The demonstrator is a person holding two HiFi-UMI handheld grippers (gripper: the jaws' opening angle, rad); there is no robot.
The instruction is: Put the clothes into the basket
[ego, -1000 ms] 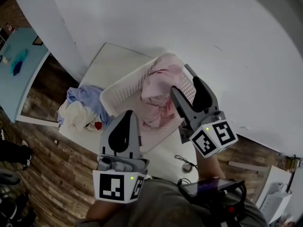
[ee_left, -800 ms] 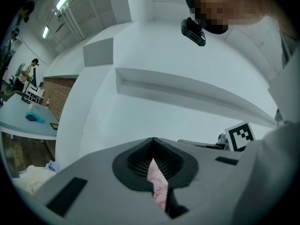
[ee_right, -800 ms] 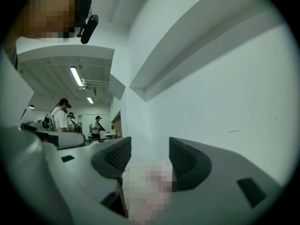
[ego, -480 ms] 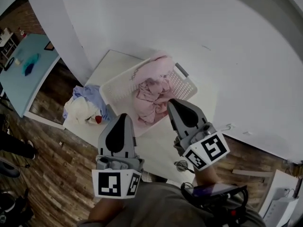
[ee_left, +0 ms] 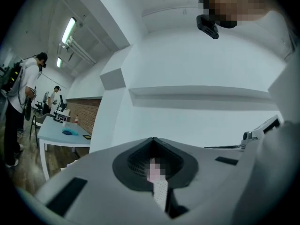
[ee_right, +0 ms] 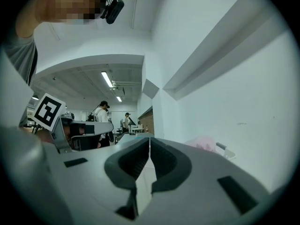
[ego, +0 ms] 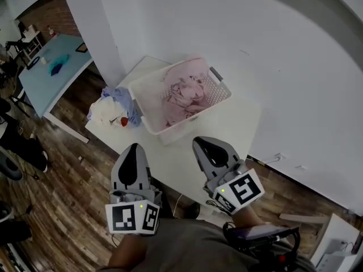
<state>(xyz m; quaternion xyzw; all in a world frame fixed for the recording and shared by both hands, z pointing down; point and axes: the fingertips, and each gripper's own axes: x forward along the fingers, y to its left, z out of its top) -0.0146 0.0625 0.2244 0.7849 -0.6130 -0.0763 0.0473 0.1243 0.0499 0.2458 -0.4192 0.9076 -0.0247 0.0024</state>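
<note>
A white slatted laundry basket (ego: 218, 98) stands on the white table (ego: 232, 129) against the wall, with pink clothes (ego: 184, 92) lying inside it. To the left of the basket, a heap of blue and white clothes (ego: 115, 109) with a red spot sits at the table's corner. Both grippers hang near the person's body, short of the table's front edge. The left gripper (ego: 131, 148) is shut with nothing in it, as the left gripper view (ee_left: 153, 140) also shows. The right gripper (ego: 199, 143) is shut and empty too, its pads meeting in the right gripper view (ee_right: 149, 139).
A light blue table (ego: 54, 67) stands at the far left on the wood floor (ego: 62, 197). The white wall (ego: 272, 55) runs behind the basket. A bystander's legs (ego: 22, 152) show at the left edge. A person (ee_right: 101, 116) stands far off in the room.
The right gripper, open over the pink clothes a second ago, has shut and drawn back toward the body. The left gripper also pulled back. The pink clothes now lie lower in the basket.
</note>
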